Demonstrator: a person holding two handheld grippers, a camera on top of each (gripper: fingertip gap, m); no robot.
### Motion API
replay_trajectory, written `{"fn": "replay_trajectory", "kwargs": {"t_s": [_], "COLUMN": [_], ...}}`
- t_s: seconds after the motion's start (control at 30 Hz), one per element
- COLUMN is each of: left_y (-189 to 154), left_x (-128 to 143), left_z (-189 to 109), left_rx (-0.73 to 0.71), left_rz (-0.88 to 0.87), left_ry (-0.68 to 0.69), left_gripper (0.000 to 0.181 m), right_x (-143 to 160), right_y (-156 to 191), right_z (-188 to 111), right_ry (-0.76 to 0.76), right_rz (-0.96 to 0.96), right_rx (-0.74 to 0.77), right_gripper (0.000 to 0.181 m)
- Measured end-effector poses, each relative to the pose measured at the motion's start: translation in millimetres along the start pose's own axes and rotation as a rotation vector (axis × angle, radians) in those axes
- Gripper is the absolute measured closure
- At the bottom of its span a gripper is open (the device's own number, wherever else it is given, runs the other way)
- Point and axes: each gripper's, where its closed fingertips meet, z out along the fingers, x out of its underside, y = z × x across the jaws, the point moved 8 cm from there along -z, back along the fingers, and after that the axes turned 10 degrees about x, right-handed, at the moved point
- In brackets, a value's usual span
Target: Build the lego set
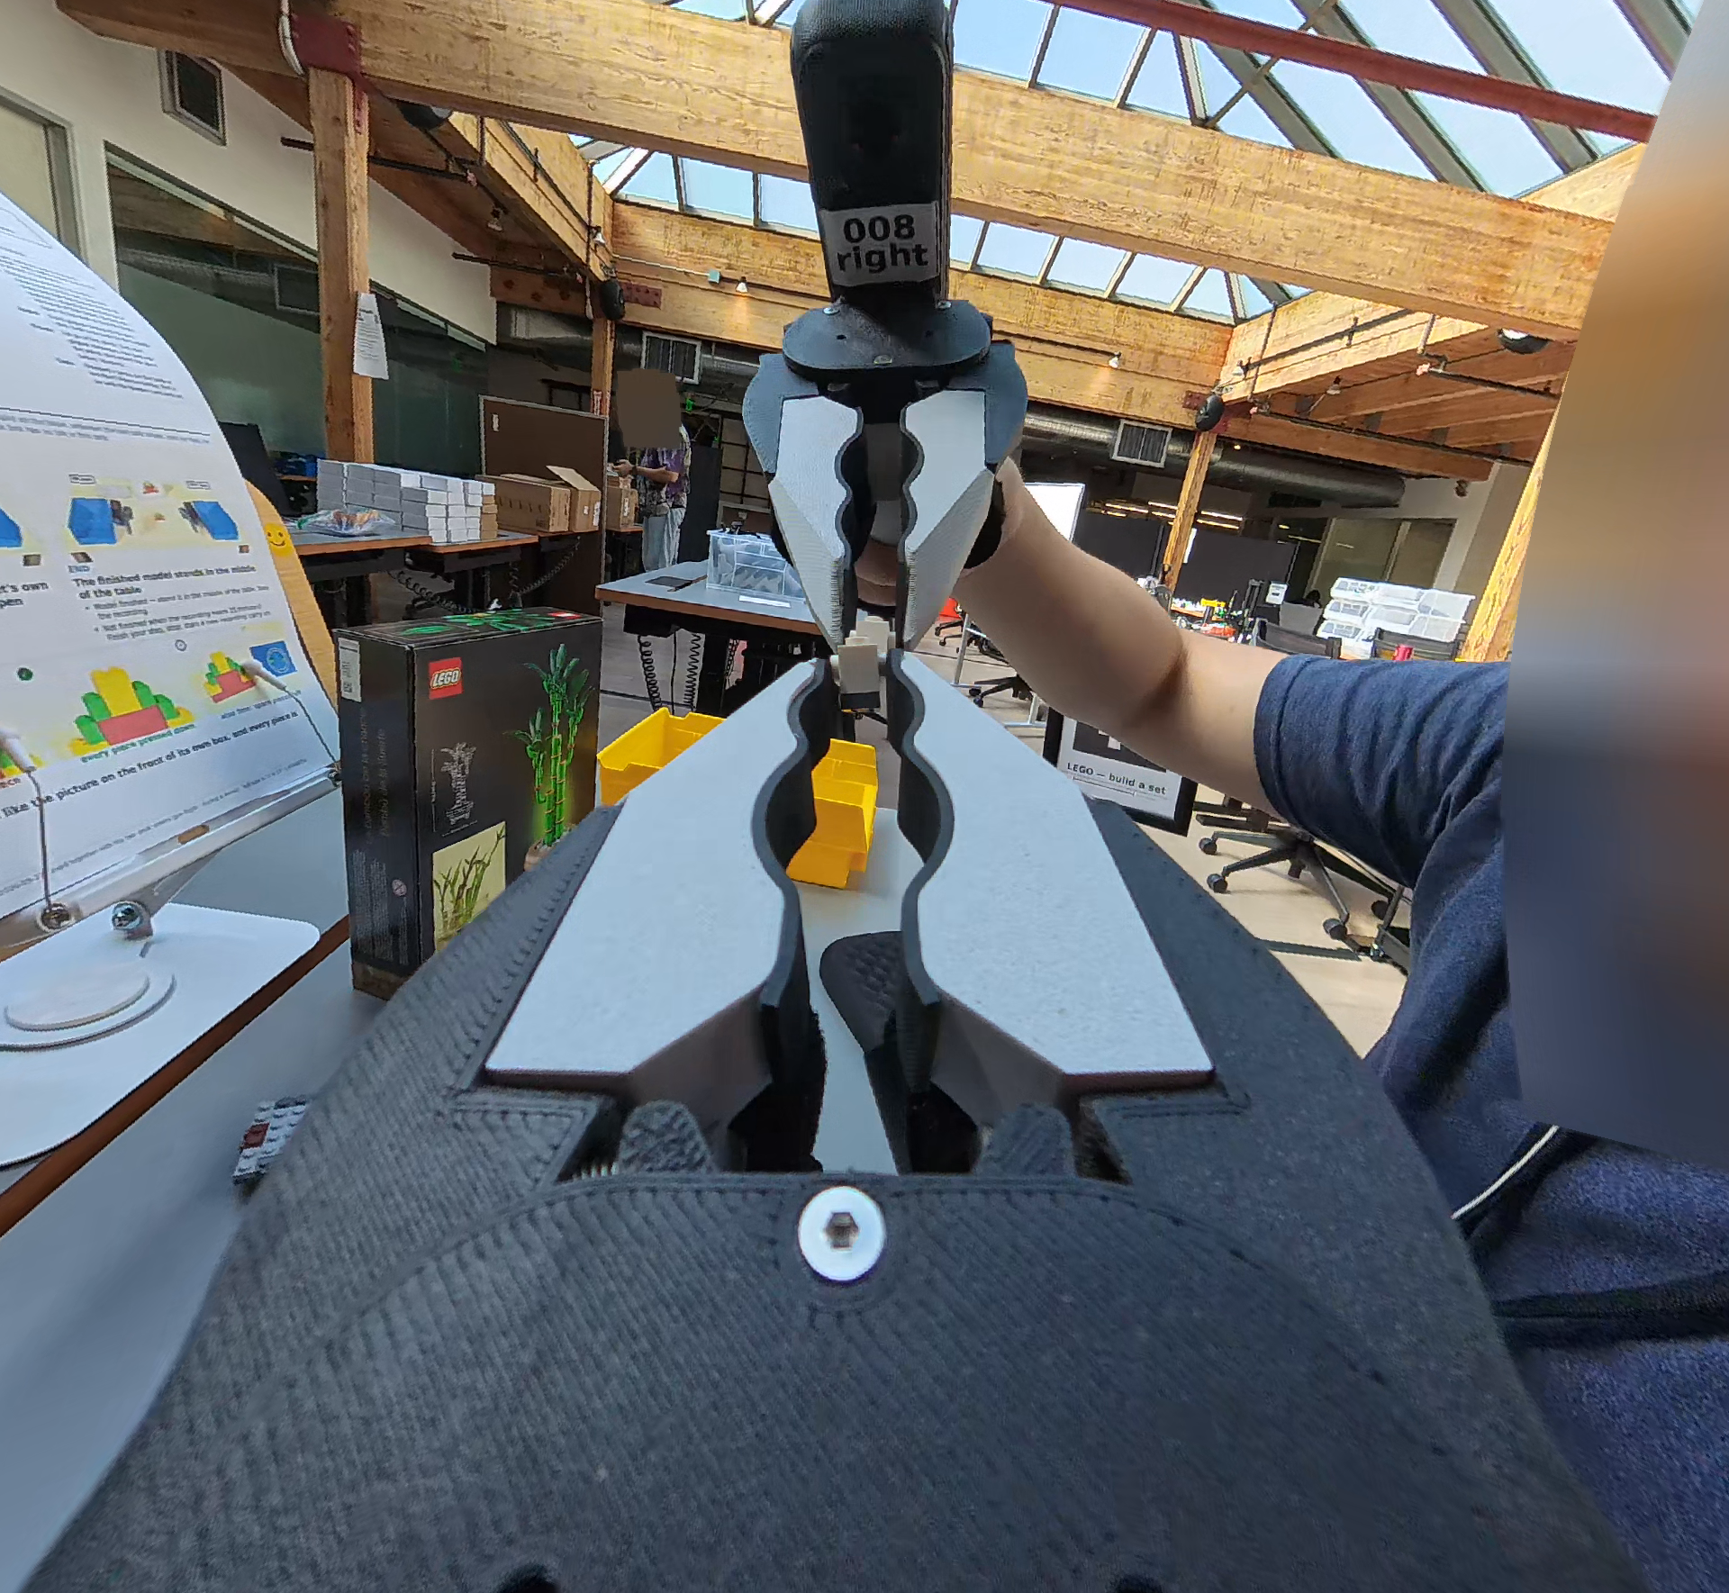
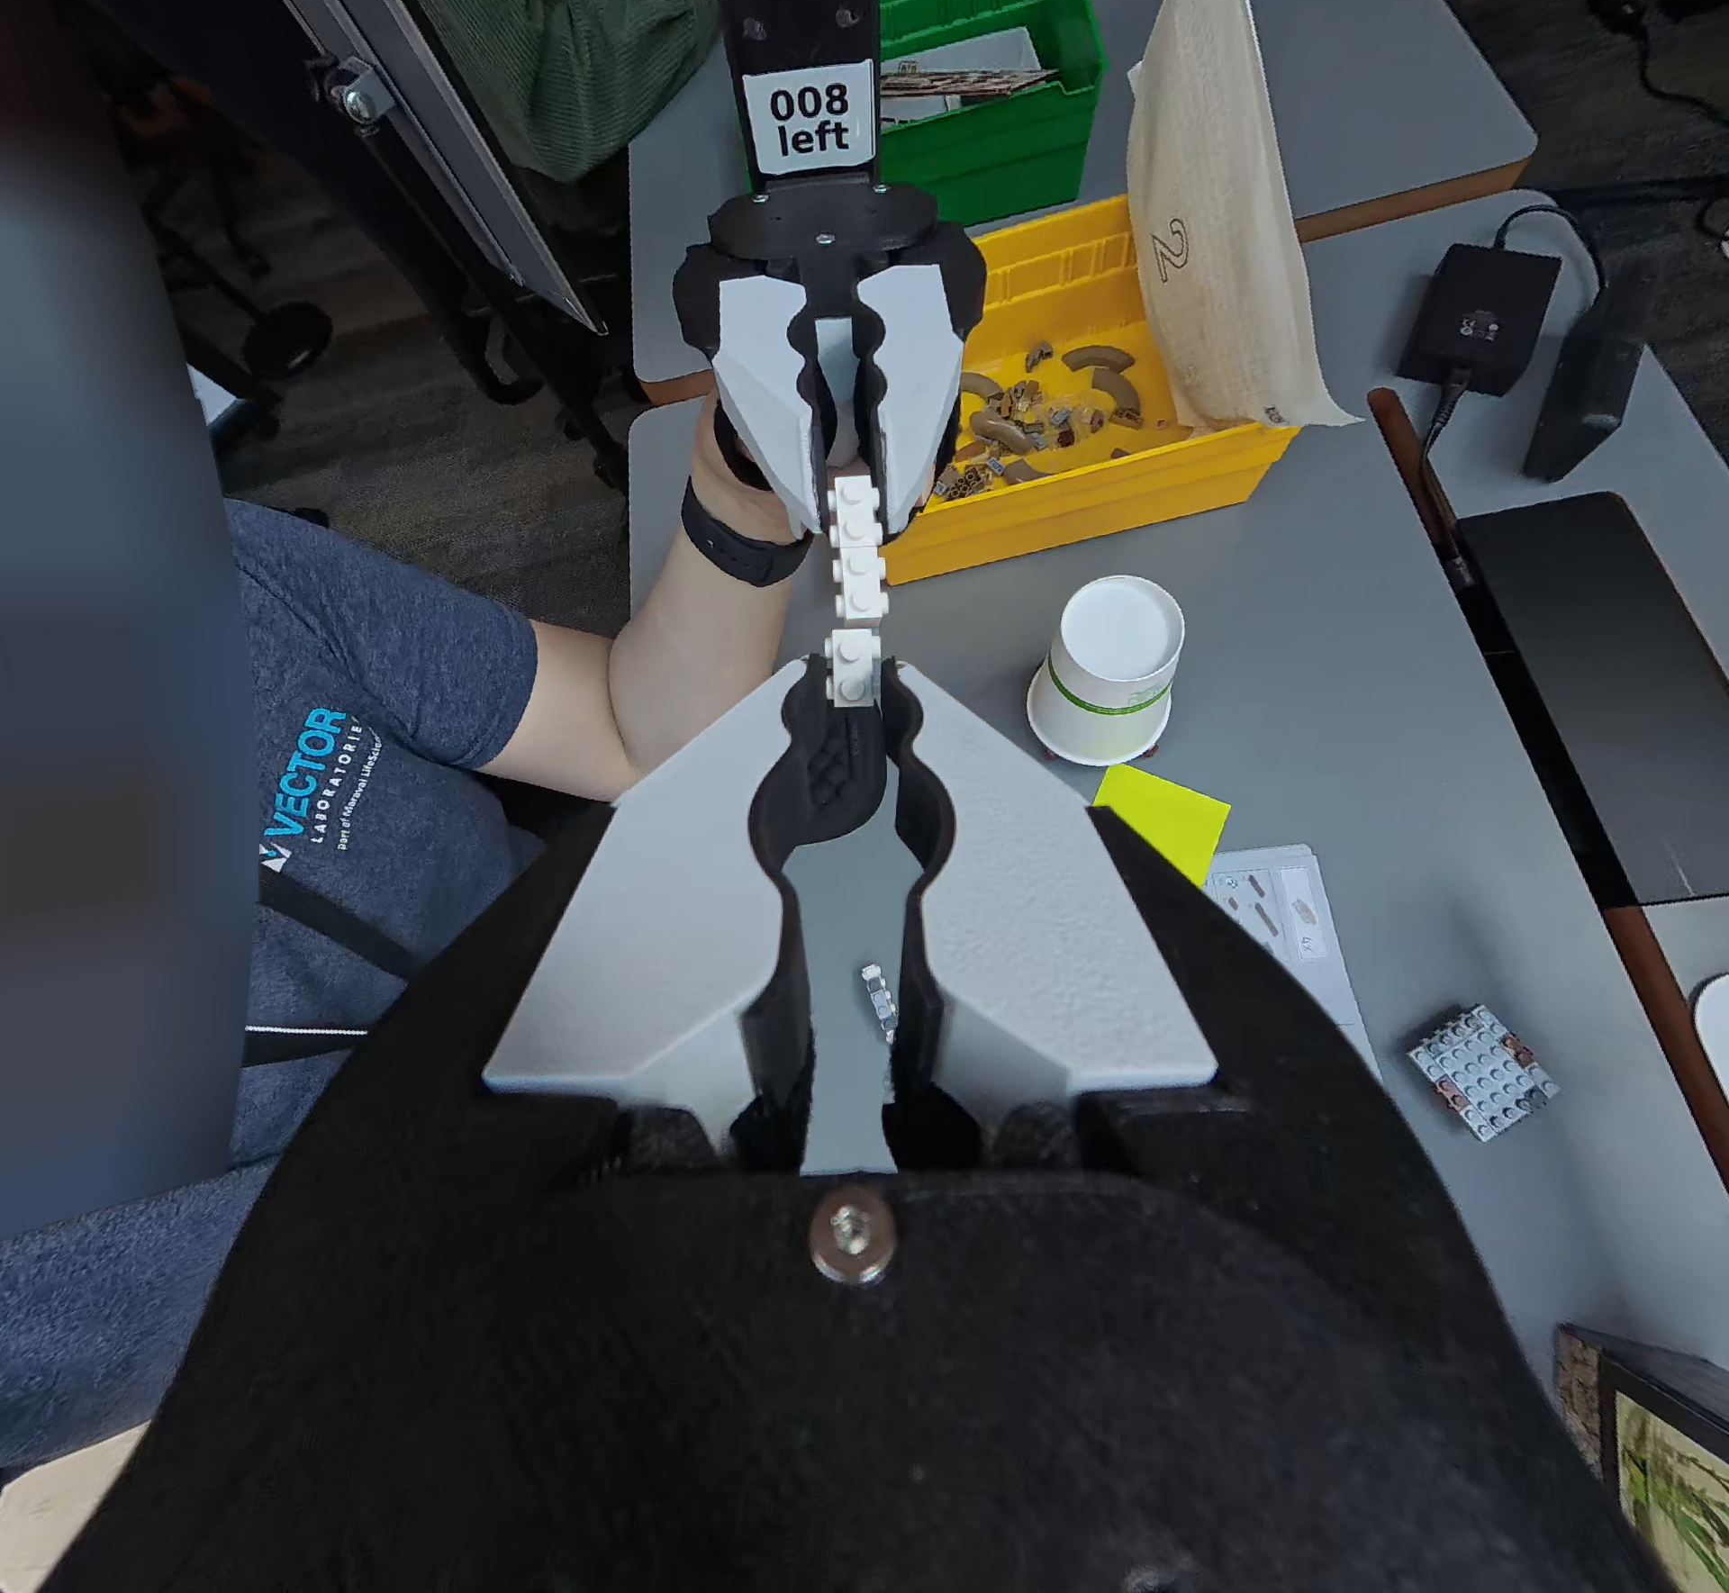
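White lego pieces (image 1: 863, 655) are seen in the left wrist view, pinched between the tips of the left gripper (image 1: 856, 678), whose jaws are nearly closed on them. The right gripper (image 1: 865, 622) is met tip to tip from above, its jaws likewise narrowed onto the pieces. Both are raised above the grey table (image 1: 168, 1174). A lego box (image 1: 468, 790) stands upright to the left, with a yellow bin (image 1: 837, 809) behind the fingers and an instruction sheet (image 1: 122, 612) on a stand at far left.

In the right wrist view, a short white brick stack (image 2: 851, 667) is gripped at the tips of the right gripper (image 2: 853, 687). A longer white brick column (image 2: 858, 552) is gripped by the left gripper (image 2: 856, 510) opposite. A narrow gap is noted between stack and column; they are aligned end to end. Below, on the table (image 2: 1310, 612), are recorded the yellow bin (image 2: 1104, 481) holding brown pieces, an upturned paper cup (image 2: 1109, 669), a yellow sticky note (image 2: 1160, 818), a grey studded plate (image 2: 1483, 1071) and a green bin (image 2: 992, 70).
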Motion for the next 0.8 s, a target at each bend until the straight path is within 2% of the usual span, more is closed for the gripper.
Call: {"fn": "replay_trajectory", "kwargs": {"t_s": [0.5, 0.8], "left_y": [-5.6, -9.4], "left_x": [-5.2, -9.2], "left_z": [-1.1, -1.6], "left_rx": [0.018, 0.035], "left_rz": [0.041, 0.054], "left_ry": [-0.037, -0.078], "left_gripper": [0.173, 0.173], "right_x": [-14.3, -19.2], "right_y": [6.5, 11.8], "right_z": [5.9, 5.0], "right_ry": [0.115, 0.096], "right_rz": [-0.002, -0.011], "right_rx": [0.013, -0.007], "right_gripper": [0.171, 0.171]}}
